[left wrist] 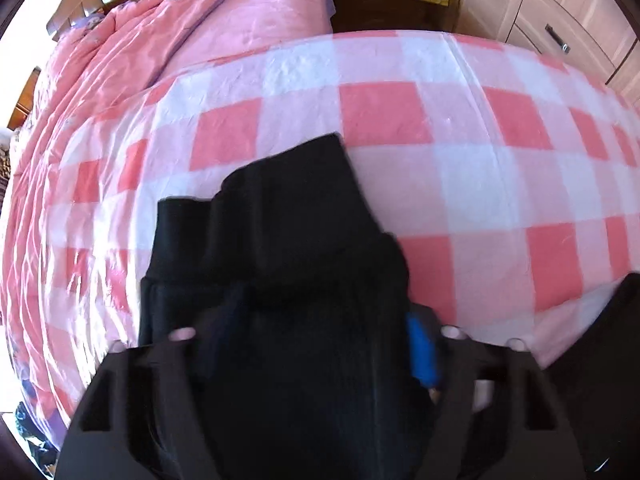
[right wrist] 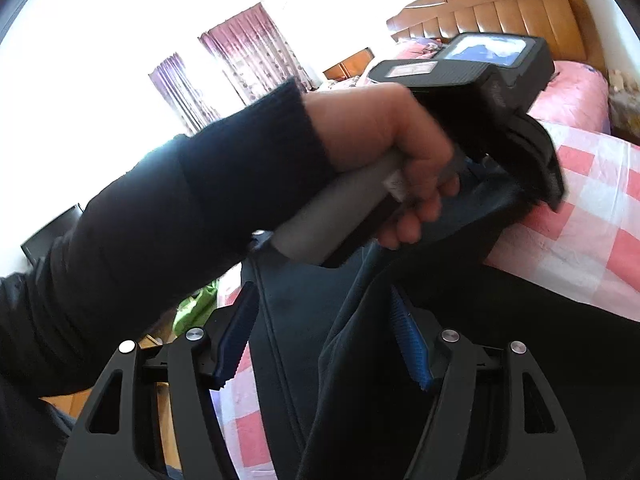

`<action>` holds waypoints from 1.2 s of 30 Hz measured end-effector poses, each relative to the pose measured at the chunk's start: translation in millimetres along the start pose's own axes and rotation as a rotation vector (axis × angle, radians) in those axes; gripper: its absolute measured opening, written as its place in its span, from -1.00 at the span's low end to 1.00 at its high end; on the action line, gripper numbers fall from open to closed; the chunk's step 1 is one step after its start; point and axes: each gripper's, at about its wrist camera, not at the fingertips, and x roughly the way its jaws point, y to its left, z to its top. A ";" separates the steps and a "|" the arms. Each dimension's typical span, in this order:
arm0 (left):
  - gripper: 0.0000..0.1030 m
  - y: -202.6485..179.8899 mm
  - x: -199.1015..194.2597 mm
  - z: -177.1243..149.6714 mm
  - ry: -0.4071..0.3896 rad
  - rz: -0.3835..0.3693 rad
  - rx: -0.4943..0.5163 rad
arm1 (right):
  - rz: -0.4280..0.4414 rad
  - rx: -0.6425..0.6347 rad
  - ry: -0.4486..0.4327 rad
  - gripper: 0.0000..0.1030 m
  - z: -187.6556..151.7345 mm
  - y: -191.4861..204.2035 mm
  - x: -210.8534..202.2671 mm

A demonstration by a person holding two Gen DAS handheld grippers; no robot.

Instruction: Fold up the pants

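The black pants (left wrist: 288, 240) hang bunched over the pink and white checked sheet (left wrist: 460, 184), ribbed cuffs uppermost. My left gripper (left wrist: 312, 332) is shut on them: the blue right pad (left wrist: 420, 344) presses the cloth, which hides the left finger. In the right wrist view a person's hand (right wrist: 392, 132) holds that left gripper (right wrist: 548, 172), dark cloth trailing from its fingers. More of the pants (right wrist: 320, 360) passes between the blue pads of my right gripper (right wrist: 324, 320). Its jaws stand apart; the cloth lies loose between them, not squeezed.
A pink quilt (left wrist: 160, 40) covers the far half of the bed below a wooden headboard (right wrist: 500, 4). A nightstand (left wrist: 384, 8) and pale wardrobe doors (left wrist: 560, 8) stand beyond the bed. Curtains (right wrist: 248, 60) frame a bright window. Something green (right wrist: 196, 304) lies low beside the bed.
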 end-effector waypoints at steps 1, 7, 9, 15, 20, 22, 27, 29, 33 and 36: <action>-0.24 0.4 -4.4 -4.4 -0.017 0.005 0.018 | 0.000 0.004 -0.001 0.27 0.1 -1.6 1.8; -0.73 44.0 -70.1 -56.9 -0.270 0.040 -0.061 | 0.004 0.018 -0.018 0.28 -2.9 4.8 -3.7; -0.73 72.2 -91.9 -88.4 -0.343 0.001 -0.134 | 0.000 0.019 -0.027 0.28 -4.6 6.5 -9.8; -0.70 167.6 -133.8 -227.5 -0.492 -0.098 -0.372 | -0.033 0.013 -0.018 0.39 -20.1 10.8 -13.3; -0.43 229.5 -77.6 -310.9 -0.390 -0.222 -0.565 | -0.137 0.027 0.030 0.39 -28.7 6.7 -11.2; -0.37 244.5 -49.8 -333.2 -0.364 -0.308 -0.628 | -0.171 0.041 0.045 0.39 -31.8 4.5 -8.7; 0.21 265.4 -40.4 -364.5 -0.539 -0.594 -0.759 | -0.230 0.034 0.070 0.39 -44.8 3.0 -4.9; 0.25 267.3 -37.8 -367.4 -0.568 -0.642 -0.802 | -0.241 0.046 0.074 0.39 -47.2 -1.8 -2.0; -0.51 262.5 -41.0 -362.6 -0.591 -0.630 -0.817 | -0.237 0.088 0.088 0.39 -51.0 -11.2 -0.1; -0.72 257.1 -64.1 -368.4 -0.653 -0.610 -0.796 | -0.228 0.095 0.082 0.39 -50.1 -14.5 -3.4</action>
